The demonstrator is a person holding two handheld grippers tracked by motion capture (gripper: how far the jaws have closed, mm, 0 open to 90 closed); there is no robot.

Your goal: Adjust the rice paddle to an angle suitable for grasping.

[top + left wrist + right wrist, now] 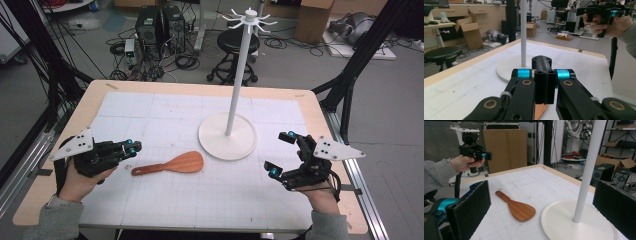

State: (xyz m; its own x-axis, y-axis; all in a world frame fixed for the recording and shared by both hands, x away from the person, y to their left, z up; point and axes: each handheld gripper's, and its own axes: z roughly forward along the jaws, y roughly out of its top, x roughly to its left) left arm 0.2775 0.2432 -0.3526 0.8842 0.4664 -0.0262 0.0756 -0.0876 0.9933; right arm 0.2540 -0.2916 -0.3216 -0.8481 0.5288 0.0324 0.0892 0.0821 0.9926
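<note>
Left gripper [131, 146]: jaws pressed together, nothing between them. Held just above the table [150, 210], its tip just beside the handle end of the wooden spatula [170, 164], apart from it. In the left gripper view a sliver of the spatula's wood shows beneath the closed jaws.

Right gripper [280, 154]: jaws spread wide, empty. It sits at the right side of the table, pointed toward the rack's base [227, 136]; in the right gripper view the two black pads frame the spatula [516, 208] and the white pole [586, 170] between them.

Spatula: lies flat on the white gridded mat, blade toward the base and close to its rim, handle pointing to the left gripper. No contact with either gripper.

White hanging rack: round base near table centre, upright pole, ring of hooks [248, 19] at top, all bare.

Judgement: handle faces the left hand, so the layout favours a left-hand pickup; closed jaws must open first. The open right gripper looks readied to receive or steady the spatula. Hooks suggest hanging as the goal.

Writing: none legible on grippers, mat, spatula or rack.
</note>
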